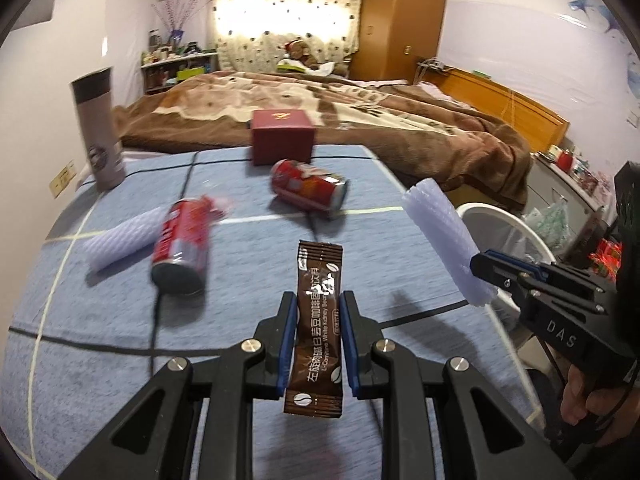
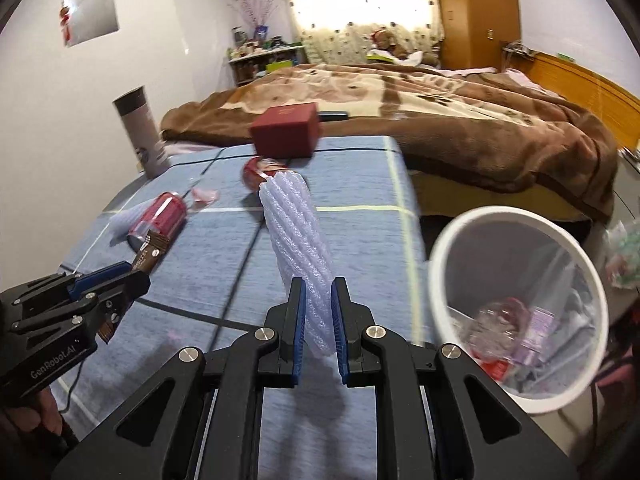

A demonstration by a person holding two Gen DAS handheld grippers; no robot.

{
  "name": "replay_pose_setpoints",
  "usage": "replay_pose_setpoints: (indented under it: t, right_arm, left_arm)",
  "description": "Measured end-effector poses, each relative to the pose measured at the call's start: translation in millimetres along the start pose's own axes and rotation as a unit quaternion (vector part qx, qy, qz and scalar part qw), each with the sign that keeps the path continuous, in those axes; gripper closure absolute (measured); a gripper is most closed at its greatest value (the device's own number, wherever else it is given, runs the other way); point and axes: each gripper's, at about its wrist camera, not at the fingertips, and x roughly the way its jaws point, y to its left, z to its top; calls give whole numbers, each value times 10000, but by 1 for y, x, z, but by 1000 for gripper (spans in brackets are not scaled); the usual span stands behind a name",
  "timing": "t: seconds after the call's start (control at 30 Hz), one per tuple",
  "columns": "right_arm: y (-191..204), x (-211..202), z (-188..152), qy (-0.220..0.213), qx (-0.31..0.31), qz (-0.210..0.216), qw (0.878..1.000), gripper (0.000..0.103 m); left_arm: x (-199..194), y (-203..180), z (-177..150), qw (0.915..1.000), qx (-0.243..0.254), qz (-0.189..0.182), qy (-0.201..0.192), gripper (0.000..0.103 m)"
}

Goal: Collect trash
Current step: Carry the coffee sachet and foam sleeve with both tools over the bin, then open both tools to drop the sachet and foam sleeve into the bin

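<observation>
My left gripper (image 1: 319, 304) is shut on a brown coffee sachet (image 1: 318, 320), held above the blue tablecloth; the sachet also shows in the right wrist view (image 2: 149, 254). My right gripper (image 2: 319, 290) is shut on a pale purple foam net sleeve (image 2: 298, 236), also seen in the left wrist view (image 1: 442, 236). A white trash bin (image 2: 444, 248) with a clear liner holds some trash, right of the table. Two red cans (image 1: 182, 240) (image 1: 308, 188) lie on the table. A second foam sleeve (image 1: 120, 242) lies beside the left can.
A grey thermos (image 1: 100, 128) stands at the table's far left. A dark red box (image 1: 282, 136) sits at the far edge. A black cable (image 1: 156, 320) runs across the cloth. A bed with a brown blanket (image 1: 360, 116) lies behind.
</observation>
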Motion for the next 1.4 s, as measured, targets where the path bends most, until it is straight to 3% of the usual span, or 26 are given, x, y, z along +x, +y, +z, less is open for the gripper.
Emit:
replay_pose_setpoints:
  t: [0.6, 0.97, 1.4]
  right_arm:
    - [-92, -29, -6, -285, 769, -920, 9924, 90]
    - [-138, -21, -15, -49, 1101, -1433, 9835, 90]
    - [-159, -14, -21, 151, 1101, -1626, 9804, 90]
  left_arm:
    - [33, -122, 37, 9935, 808, -798, -11, 80]
    - [66, -187, 48, 9853, 1169, -1231, 185, 80]
    - [85, -218, 44, 9832, 1386, -1146, 323, 79]
